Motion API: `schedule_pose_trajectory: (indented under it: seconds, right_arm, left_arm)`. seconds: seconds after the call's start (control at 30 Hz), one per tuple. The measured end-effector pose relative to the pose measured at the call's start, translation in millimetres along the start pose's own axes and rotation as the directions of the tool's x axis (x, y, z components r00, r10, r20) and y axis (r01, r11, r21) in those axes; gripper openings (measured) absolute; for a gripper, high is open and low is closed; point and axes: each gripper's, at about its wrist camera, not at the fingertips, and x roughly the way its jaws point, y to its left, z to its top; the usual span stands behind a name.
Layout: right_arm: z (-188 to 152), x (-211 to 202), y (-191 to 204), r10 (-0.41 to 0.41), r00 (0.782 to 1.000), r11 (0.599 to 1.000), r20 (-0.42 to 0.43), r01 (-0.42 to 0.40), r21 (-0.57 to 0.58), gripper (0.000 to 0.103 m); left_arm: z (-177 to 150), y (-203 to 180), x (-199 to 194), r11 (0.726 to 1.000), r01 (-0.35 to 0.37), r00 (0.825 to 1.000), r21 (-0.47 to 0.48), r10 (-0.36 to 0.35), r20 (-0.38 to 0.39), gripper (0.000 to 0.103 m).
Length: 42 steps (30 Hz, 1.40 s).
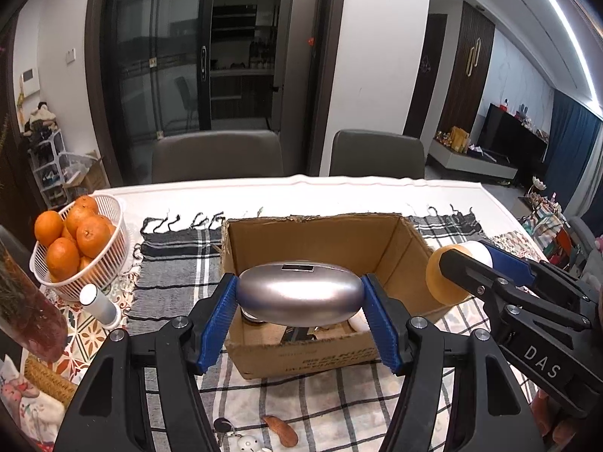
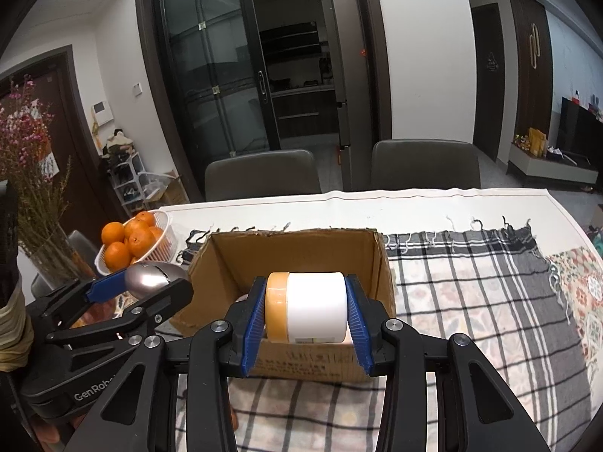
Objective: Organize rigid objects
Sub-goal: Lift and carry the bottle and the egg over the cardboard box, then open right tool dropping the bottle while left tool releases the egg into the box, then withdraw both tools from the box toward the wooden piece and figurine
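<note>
My left gripper (image 1: 299, 297) is shut on a silver oval case (image 1: 299, 295) and holds it above the near side of an open cardboard box (image 1: 328, 237). My right gripper (image 2: 306, 310) is shut on a white jar with an orange lid (image 2: 312, 307), held sideways above the box's (image 2: 297, 252) near edge. The right gripper with the jar (image 1: 446, 275) shows at the box's right side in the left wrist view. The left gripper with the case (image 2: 150, 277) shows left of the box in the right wrist view. Some items lie in the box bottom, mostly hidden.
A white basket of oranges (image 1: 75, 241) stands at the table's left, with a small white bottle (image 1: 100, 305) and a vase of dried flowers (image 2: 34, 188) near it. Keys (image 1: 233, 431) and a brown item (image 1: 280, 429) lie near the front edge. Two chairs stand behind the table.
</note>
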Motion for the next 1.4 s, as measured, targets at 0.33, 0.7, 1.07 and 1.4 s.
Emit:
schedule_pose_trajectory:
  seconds: [0.33,0.7,1.07,1.4]
  right_arm:
    - [10.9,45.0,-8.3,0.015,0.996,1.0,-0.091,-0.014,0.019,0.041]
    - [15.7,74.9,-13.3,-0.002,0.983,1.0,-0.185,0.004,0.009,0.041]
    - [8.4,94.1,-21.2,-0.001,0.963,1.0,-0.268,0.008,0.026,0.042]
    - [5.6,77.7,-13.1,-0.017,0.972,1.0,-0.233,0.02,0.011,0.044]
  left_arm:
    - [10.5,6.4,44.7,1.0,0.003,0.994,0.0,-0.003,-0.108,0.065]
    - [16.8,7.6,76.0,0.999,-0.012,0.978,0.033,0.019,-0.206,0.065]
    - [12.4,8.2,86.7,0.998,-0.018,0.965,0.066,0.035,-0.261,0.065]
    - [7.0,12.8,61.6,0.997,-0.063,0.977,0.051,0.072,-0.202,0.068]
